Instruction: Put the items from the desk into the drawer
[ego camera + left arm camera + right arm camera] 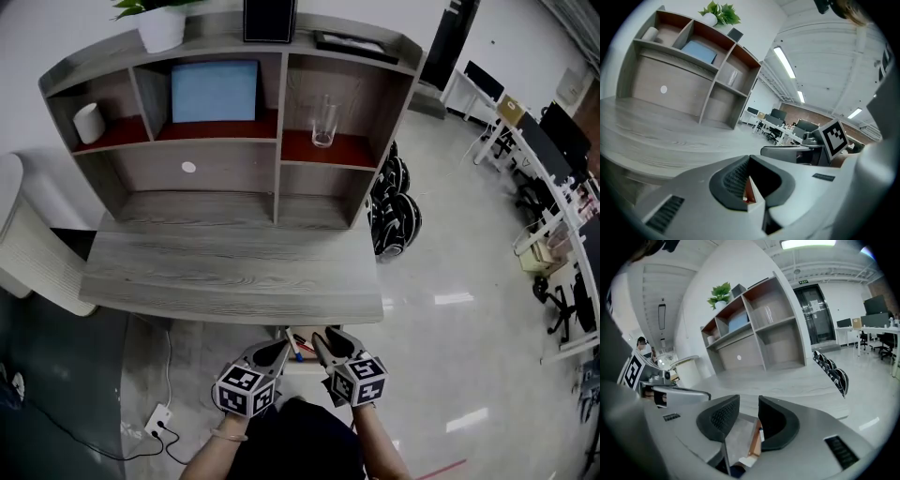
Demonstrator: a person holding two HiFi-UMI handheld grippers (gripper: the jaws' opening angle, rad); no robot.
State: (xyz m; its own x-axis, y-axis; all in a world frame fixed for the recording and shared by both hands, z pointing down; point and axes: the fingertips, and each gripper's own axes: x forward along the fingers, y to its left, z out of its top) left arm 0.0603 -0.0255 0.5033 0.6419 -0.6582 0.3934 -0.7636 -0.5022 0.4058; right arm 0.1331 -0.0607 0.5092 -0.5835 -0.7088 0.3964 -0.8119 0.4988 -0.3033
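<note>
The grey wooden desk (234, 272) has a bare top. Just below its front edge an open drawer (306, 366) shows red and blue pens (298, 349) inside. My left gripper (284, 345) hangs over the drawer's left side; in the left gripper view its jaws (749, 157) meet at the tips with nothing held, and a red bit of the drawer shows behind them. My right gripper (319, 337) is over the drawer's right side. Its jaws (749, 399) stand apart with nothing between them, and the drawer's floor (740, 439) and a pen (761, 432) show below.
A hutch on the desk holds a glass (324, 122), a blue panel (214, 91) and a white cylinder (88, 122); a potted plant (161, 26) stands on top. Black helmets (394, 202) lie right of the desk, a white chair (28, 244) is at left, a power strip (157, 419) on the floor.
</note>
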